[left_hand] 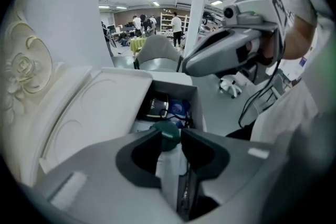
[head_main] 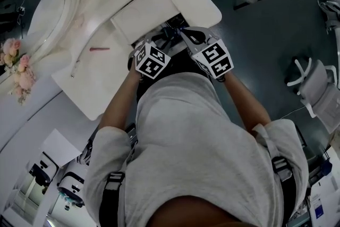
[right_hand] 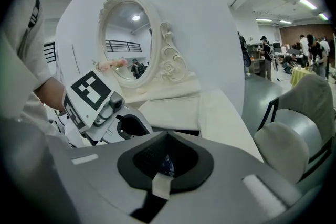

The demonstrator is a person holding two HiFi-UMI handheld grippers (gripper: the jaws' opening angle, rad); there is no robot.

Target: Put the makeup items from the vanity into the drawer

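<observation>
The left gripper [left_hand: 170,134] hangs over the open drawer [left_hand: 198,107] with its jaws apart. A white, green-capped tube [left_hand: 169,165] sits loose between them, seemingly going in beside a dark case [left_hand: 156,105] and a blue item [left_hand: 178,108]. The right gripper [right_hand: 167,139] is closed on nothing, and a thin reddish pencil [head_main: 99,49] lies on the vanity [head_main: 106,82], so the job looks partly done.

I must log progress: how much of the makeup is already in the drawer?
Done: several items lie in the open drawer. In hand: a green-capped tube stands between the left gripper's open jaws over that drawer. Left: a thin reddish item lies on the vanity. The right gripper is shut, empty.
</observation>
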